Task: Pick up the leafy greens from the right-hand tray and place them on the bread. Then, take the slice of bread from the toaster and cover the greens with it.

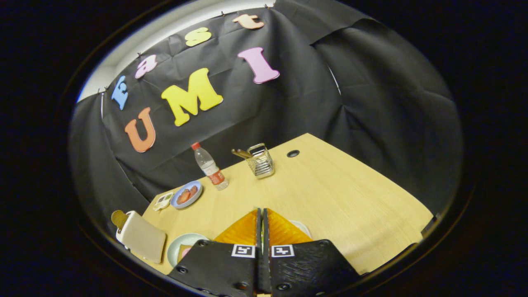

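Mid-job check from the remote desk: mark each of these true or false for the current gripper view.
1. The gripper has its jaws together, nothing visible between them. True.
2. The water bottle lies on its side. False: it stands upright beside the blue plate.
3. A slice of bread sticks up from the toaster. True.
4. The wire basket sits on the blue plate. False: it stands on the table, apart from the plate.
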Demonstrator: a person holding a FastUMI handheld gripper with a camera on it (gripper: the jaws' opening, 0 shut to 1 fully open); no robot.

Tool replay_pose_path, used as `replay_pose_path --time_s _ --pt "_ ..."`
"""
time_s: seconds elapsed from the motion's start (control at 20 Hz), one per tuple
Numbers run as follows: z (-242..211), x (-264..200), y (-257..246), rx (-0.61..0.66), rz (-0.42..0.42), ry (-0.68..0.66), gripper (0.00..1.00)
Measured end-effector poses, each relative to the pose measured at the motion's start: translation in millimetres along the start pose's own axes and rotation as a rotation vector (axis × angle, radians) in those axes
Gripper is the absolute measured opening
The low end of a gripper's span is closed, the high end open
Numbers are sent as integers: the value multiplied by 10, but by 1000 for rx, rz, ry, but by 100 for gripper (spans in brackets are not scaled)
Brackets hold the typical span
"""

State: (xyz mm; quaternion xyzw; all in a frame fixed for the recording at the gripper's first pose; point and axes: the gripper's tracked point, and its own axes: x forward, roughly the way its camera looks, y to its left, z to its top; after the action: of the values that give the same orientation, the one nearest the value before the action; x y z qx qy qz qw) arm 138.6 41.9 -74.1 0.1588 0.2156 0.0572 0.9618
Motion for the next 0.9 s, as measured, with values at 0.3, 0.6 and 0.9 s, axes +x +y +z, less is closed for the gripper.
replay_pose_path --time_s 0.3,0.6,0.9 --pt "76 -228 544 -46 49 -30 0" --pt "-81 -437 1517 -82 169 -39 0" --pt "-614 -445 2497 -94 303 36 0"
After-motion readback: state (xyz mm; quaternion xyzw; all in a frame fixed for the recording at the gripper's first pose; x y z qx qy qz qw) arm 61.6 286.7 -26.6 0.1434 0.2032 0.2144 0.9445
